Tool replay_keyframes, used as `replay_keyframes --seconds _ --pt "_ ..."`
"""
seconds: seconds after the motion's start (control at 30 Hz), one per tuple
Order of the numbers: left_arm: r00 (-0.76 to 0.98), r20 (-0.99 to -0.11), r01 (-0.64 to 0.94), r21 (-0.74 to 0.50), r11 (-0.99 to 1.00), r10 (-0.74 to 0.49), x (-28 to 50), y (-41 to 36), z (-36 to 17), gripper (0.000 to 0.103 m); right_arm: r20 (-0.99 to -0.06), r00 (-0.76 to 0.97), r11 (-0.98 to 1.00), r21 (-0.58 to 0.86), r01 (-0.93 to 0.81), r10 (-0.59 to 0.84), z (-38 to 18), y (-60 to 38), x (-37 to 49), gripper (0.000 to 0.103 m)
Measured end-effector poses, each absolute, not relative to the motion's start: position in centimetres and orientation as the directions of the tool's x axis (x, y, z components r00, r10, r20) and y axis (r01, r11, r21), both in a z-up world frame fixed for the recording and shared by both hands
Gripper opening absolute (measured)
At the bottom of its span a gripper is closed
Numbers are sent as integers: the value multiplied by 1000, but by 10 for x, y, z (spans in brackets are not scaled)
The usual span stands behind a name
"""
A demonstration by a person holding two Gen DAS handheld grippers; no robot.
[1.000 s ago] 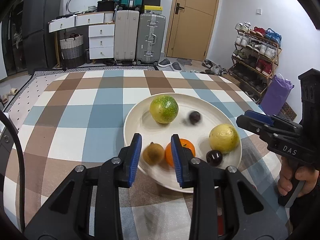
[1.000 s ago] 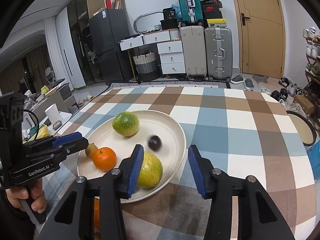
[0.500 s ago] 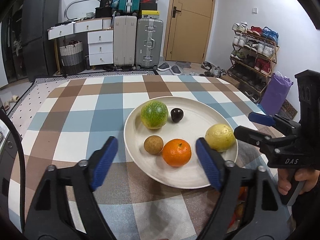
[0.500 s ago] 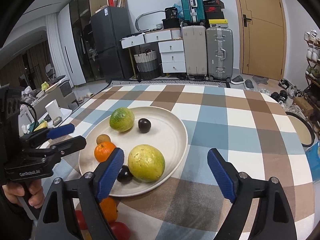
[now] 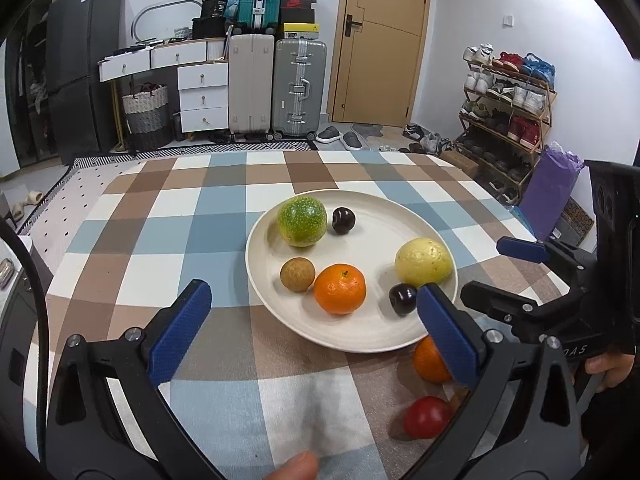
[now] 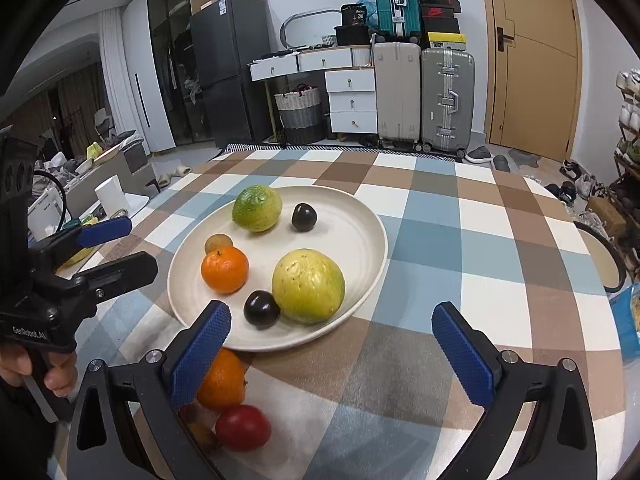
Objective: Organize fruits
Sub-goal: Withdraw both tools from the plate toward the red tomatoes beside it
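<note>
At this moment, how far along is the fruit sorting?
Done: six fruits sit on the plate, including the orange and the yellow fruit. In hand: nothing; the left gripper and the right gripper have just been opening and stand open, empty. Left: a second orange and a red fruit on the tablecloth.

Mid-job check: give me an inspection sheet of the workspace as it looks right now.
Surface: table under a checked cloth.
Job's things: plate holds a green fruit, yellow fruit, orange, small brown fruit and two dark fruits; a second orange and a red fruit lie on the cloth.
Clutter: nothing seen.
Grippers: left gripper and right gripper open, jaws just opened, nothing between them.
Cables: black cable at the left view's edge.
Surroundings: suitcases, drawers, shoe rack.
</note>
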State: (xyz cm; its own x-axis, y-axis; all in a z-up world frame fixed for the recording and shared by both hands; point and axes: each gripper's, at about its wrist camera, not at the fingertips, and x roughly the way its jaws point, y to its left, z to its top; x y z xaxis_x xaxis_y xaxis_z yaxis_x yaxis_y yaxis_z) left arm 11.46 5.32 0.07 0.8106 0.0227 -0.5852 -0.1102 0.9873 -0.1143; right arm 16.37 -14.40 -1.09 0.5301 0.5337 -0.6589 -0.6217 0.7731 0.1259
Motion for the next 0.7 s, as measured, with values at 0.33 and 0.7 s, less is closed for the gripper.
replay_keyframes --seconds 0.33,0.7 --pt "788 -616 -102 -116 988 9 81 38 1 103 -688 512 780 126 -613 514 -7 -158 146 103" --pt "750 -661 -75 -89 993 -3 69 19 -15 103 -738 505 807 88 -584 447 -15 -171 130 103"
